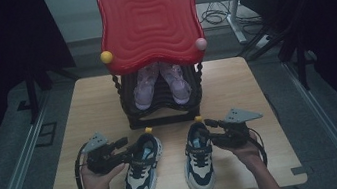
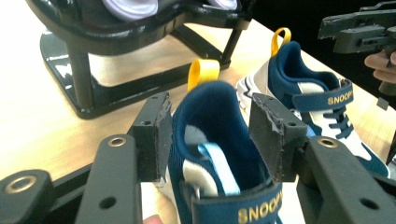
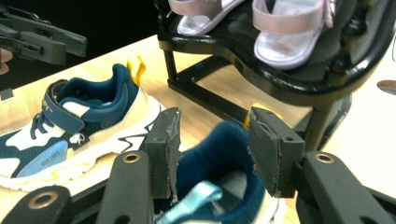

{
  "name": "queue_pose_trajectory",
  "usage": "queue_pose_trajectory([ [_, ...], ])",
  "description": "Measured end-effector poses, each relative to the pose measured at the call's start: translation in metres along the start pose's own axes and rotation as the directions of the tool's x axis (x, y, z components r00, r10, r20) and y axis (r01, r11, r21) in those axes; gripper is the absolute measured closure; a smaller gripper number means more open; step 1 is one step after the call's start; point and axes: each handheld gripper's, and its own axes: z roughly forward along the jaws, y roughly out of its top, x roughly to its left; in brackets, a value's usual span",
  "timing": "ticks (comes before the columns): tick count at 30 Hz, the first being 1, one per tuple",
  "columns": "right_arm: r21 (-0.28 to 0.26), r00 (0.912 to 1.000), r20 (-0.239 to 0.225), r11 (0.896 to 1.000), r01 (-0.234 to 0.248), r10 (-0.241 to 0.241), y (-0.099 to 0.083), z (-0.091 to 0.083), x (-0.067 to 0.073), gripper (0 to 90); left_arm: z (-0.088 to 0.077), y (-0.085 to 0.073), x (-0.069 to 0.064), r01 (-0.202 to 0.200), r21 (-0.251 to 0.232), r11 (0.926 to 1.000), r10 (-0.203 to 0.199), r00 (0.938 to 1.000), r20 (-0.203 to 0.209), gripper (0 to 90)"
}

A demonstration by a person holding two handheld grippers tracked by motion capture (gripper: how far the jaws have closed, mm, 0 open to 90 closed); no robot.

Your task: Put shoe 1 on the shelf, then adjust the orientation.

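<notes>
navy sneakers (image 1: 142, 166) (image 1: 199, 156) on table (image 1: 255, 112), each heel collar gripped between jaws, gripper views reveal snoopy straps (image 2: 340, 97)

I see two sneakers side by side near the table's (image 1: 251, 87) front edge, the left sneaker (image 1: 140, 172) apart from the right sneaker (image 1: 199, 158). Behind them, at the middle toward the back edge, stands a shoe rack (image 1: 162, 103) with a pair of sandals (image 1: 161, 83) on its lower shelf.
</notes>
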Motion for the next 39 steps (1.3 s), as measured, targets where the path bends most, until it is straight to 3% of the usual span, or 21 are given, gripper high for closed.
queue_pose_trajectory([
  [11,0.003,0.9996,0.019,1.0,-0.022,0.022,-0.014,-0.018,-0.01,53.9,-0.016,-0.02,0.003,0.034,0.02,0.9992,-0.034,0.9994,0.0,53.4],
  [18,-0.003,0.9986,0.029,0.999,-0.044,0.044,-0.017,-0.02,-0.016,53.9,-0.019,-0.022,0.005,0.047,0.017,0.9987,-0.047,0.9988,0.009,53.4],
  [24,-0.015,0.9979,0.046,0.999,-0.045,0.046,-0.018,-0.025,-0.019,53.6,-0.017,-0.021,0.002,0.044,0.023,0.9988,-0.045,0.998,0.045,55.6],
  [33,-0.038,0.9963,0.063,0.998,-0.056,0.058,-0.019,-0.027,-0.021,54.1,-0.013,-0.019,-0.012,0.013,0.061,0.998,-0.021,0.9923,0.122,72.5],
  [39,-0.037,0.9951,0.073,0.997,-0.063,0.066,-0.02,-0.029,-0.024,54.0,-0.008,-0.018,-0.02,0.005,0.1,0.995,-0.019,0.9895,0.143,82.3],
])
